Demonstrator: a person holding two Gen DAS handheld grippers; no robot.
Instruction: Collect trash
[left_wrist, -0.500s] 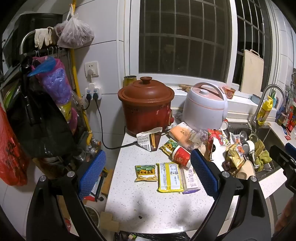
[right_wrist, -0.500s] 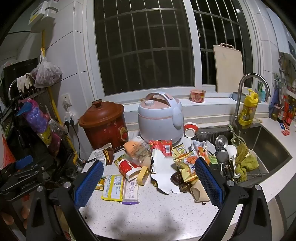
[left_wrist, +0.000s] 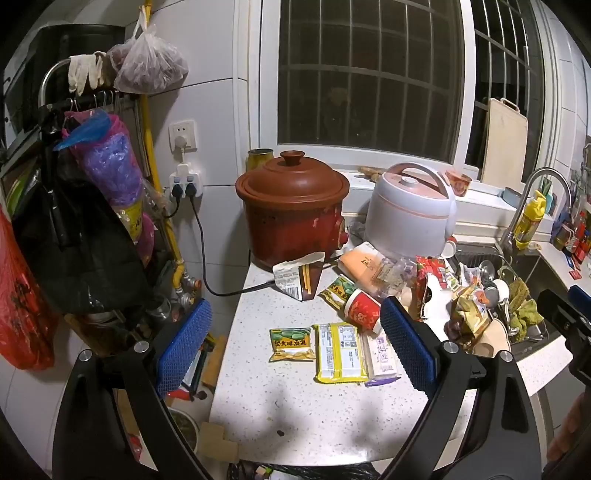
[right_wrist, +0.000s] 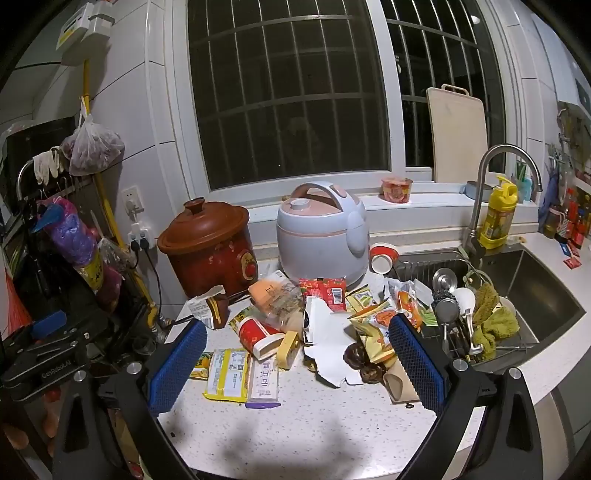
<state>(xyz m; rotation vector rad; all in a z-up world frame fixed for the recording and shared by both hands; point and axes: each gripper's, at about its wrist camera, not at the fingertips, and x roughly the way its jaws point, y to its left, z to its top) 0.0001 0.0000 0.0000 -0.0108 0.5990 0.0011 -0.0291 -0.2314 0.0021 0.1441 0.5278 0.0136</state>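
Observation:
Trash litters the white speckled counter (left_wrist: 295, 413): a small green-yellow snack packet (left_wrist: 291, 343), a yellow wrapper (left_wrist: 340, 352), a white wrapper with a purple edge (left_wrist: 382, 356), a tipped red paper cup (left_wrist: 364, 308) and a torn carton (left_wrist: 297, 277). In the right wrist view the yellow wrapper (right_wrist: 228, 374), red cup (right_wrist: 258, 338), torn white paper (right_wrist: 325, 343) and dark chestnuts (right_wrist: 360, 360) lie in a heap. My left gripper (left_wrist: 295, 350) hangs open above the packets, holding nothing. My right gripper (right_wrist: 295, 365) is open and empty above the heap.
A brown clay cooker (left_wrist: 293, 206) and a white rice cooker (left_wrist: 412, 210) stand at the back. The sink (right_wrist: 532, 291) at right holds utensils and a green cloth. Hanging bags (left_wrist: 103, 177) fill a rack at left. A black bag's rim (left_wrist: 295, 472) shows below the counter edge.

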